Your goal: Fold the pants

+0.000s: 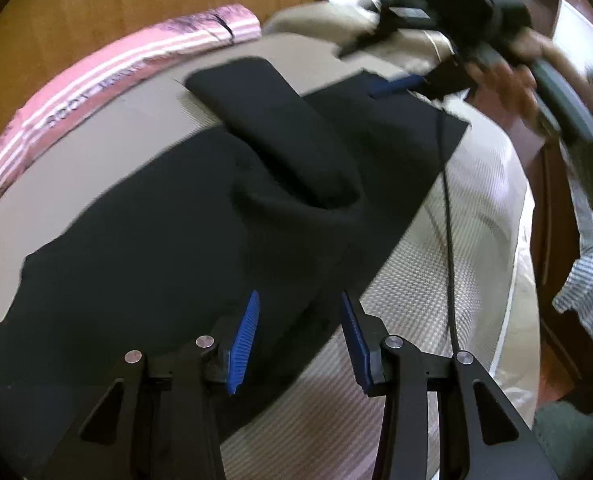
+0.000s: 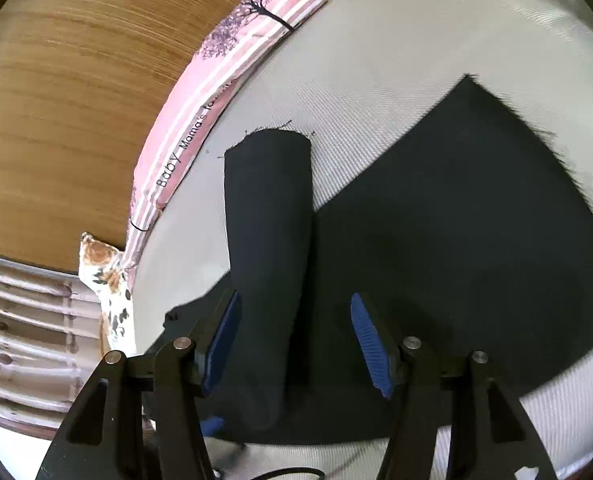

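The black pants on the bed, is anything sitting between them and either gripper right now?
Nothing visible. The left gripper and right gripper both hover open directly over the black pants, with only bare bed cover around the fabric.

a bed [image 2: 396,60] with a pale ribbed cover carries black pants [image 2: 456,220] spread flat, one leg folded over, and a pink striped pillow [image 2: 216,92] along its edge.

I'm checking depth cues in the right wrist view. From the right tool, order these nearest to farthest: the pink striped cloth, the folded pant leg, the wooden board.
1. Folded pant leg: starts between the right tool's fingers and runs away up the middle.
2. Pink striped cloth: along the bed's far left edge.
3. Wooden board: behind the cloth, upper left.
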A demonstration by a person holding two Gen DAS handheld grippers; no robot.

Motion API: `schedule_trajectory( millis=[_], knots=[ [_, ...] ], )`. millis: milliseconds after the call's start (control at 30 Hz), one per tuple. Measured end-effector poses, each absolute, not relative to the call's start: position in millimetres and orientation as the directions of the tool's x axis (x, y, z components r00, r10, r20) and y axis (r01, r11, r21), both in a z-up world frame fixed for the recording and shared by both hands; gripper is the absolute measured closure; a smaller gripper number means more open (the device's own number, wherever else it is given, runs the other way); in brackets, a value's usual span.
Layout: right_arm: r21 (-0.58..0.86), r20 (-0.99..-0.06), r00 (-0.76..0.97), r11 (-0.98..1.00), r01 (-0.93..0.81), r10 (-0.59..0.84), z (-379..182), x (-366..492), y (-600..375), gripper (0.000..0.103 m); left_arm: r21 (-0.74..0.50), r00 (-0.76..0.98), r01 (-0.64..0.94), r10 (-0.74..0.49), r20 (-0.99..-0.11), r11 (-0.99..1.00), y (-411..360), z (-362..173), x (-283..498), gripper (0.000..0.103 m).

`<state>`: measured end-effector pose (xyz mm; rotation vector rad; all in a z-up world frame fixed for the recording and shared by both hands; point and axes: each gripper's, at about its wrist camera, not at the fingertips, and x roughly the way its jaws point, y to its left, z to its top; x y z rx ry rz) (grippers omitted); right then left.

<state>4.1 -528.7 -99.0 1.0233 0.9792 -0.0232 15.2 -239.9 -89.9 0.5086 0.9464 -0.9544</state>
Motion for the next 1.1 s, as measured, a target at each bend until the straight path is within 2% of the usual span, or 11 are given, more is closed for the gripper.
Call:
schedule_trajectory(
  millis=[100,200,300,367,567,600,633,667,767,867,1100],
  knots=[
    [0.725,-0.673,0.605,0.540,0.427,0.426,-105,26,-538,0.051,-0.005,0.260,0.856,-0.439,-0.860,0.516,-245,-98,17,0.062],
    [0.731,-0.666,0.607,0.540,0.417,0.433,-110,52,-549,0.053,-0.024,0.256,0.843,-0.440,-0.861,0.538,-249,-104,24,0.078],
    [0.736,-0.663,0.610,0.526,0.427,0.433,-118,75,-559,0.060,-0.046,0.250,0.837,-0.457,-0.854,0.545,-250,-106,23,0.088],
    [0.738,-0.662,0.608,0.523,0.426,0.439,-123,90,-563,0.065,-0.058,0.247,0.833,-0.464,-0.851,0.550,-251,-106,23,0.090],
    [0.718,-0.691,0.564,0.518,0.464,0.453,-144,121,-563,0.065,-0.131,0.204,0.808,-0.482,-0.852,0.574,-246,-108,30,0.090],
    [0.726,-0.684,0.563,0.508,0.464,0.464,-146,124,-562,0.068,-0.138,0.200,0.807,-0.485,-0.851,0.575,-246,-108,31,0.090],
    [0.724,-0.685,0.567,0.508,0.466,0.457,-143,126,-560,0.080,-0.140,0.199,0.806,-0.486,-0.851,0.575,-246,-108,31,0.090],
    [0.705,-0.700,0.575,0.537,0.463,0.424,-134,129,-557,0.084,-0.141,0.199,0.806,-0.487,-0.851,0.575,-246,-108,30,0.090],
    [0.711,-0.680,0.594,0.585,0.390,0.430,-112,135,-545,0.084,-0.137,0.201,0.807,-0.485,-0.851,0.574,-247,-109,29,0.090],
    [0.770,-0.618,0.563,0.569,0.290,0.549,-103,147,-526,0.084,-0.143,0.198,0.805,-0.488,-0.850,0.575,-248,-109,29,0.090],
    [0.693,-0.697,0.513,0.655,0.301,0.501,-108,157,-508,0.083,-0.155,0.191,0.803,-0.494,-0.848,0.576,-248,-108,30,0.090]
  ],
)
